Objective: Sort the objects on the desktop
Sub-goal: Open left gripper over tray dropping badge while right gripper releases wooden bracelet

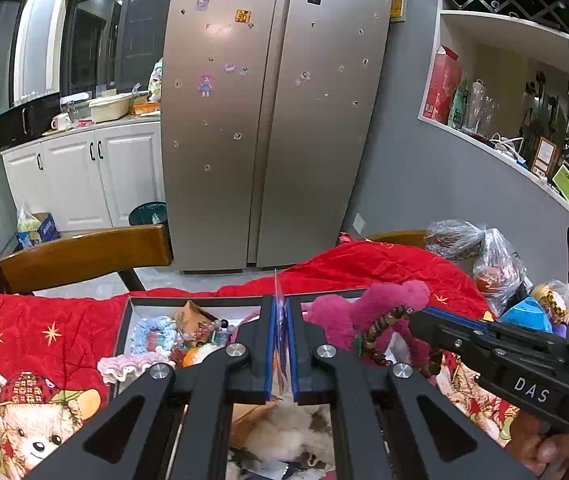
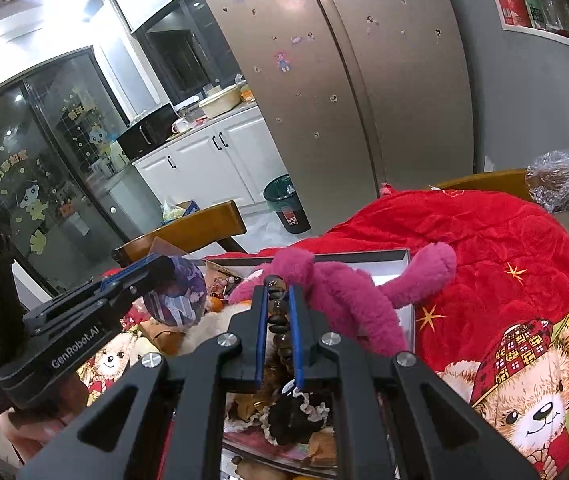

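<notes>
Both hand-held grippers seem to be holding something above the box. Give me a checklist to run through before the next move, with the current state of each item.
1. Left hand-held gripper shut on the card: ok; the thin card sits edge-on between its pads.
2. Right hand-held gripper shut on the bead string: ok; beads lie between the pads.
3. Bead string free of the pink plush: cannot tell; they overlap in both views.
4. Box has open space: not ok; it looks crowded with small items.
5. Hand-held grippers apart: ok; a gap shows between them.
6. Where each item belongs: cannot tell.
</notes>
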Demonstrator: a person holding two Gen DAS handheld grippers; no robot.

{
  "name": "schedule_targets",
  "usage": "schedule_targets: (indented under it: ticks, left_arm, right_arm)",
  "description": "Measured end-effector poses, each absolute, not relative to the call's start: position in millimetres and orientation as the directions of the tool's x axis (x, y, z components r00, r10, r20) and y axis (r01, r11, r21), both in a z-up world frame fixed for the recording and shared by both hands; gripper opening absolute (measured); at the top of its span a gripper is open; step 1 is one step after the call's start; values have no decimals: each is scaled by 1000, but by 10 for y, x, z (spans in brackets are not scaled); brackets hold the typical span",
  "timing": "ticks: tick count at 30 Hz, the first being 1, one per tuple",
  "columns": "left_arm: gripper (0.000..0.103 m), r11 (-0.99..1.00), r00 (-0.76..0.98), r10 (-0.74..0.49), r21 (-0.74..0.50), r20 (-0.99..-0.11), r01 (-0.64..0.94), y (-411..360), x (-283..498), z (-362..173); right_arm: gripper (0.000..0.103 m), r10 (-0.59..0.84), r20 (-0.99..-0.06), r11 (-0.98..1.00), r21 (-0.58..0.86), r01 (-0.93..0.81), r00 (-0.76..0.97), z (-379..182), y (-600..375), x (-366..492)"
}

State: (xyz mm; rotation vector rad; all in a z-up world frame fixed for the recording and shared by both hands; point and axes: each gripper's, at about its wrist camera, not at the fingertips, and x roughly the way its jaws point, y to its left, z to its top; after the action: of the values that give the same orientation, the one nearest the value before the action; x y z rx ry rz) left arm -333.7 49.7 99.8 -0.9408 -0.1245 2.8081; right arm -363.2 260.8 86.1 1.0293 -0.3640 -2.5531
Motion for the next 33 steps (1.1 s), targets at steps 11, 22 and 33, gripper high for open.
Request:
schedule_targets:
  ticks: [11, 22, 33]
  left_arm:
    - [5, -985, -780, 170, -122, -602, -120, 448, -3401, 922]
    - [6, -994, -791, 108, -42, -602, -104, 562, -3379, 892]
    - [89, -995, -813, 97, -49, -575, -84, 464, -3358, 955]
  right_arm:
    - [11, -441, -622, -894, 365, 258, -647, 820, 2486, -3626]
    - [11, -450, -629, -891, 364, 271, -634, 788, 2417, -3638]
    - [28, -428, -618, -901, 348, 258, -660, 843, 2448, -3607]
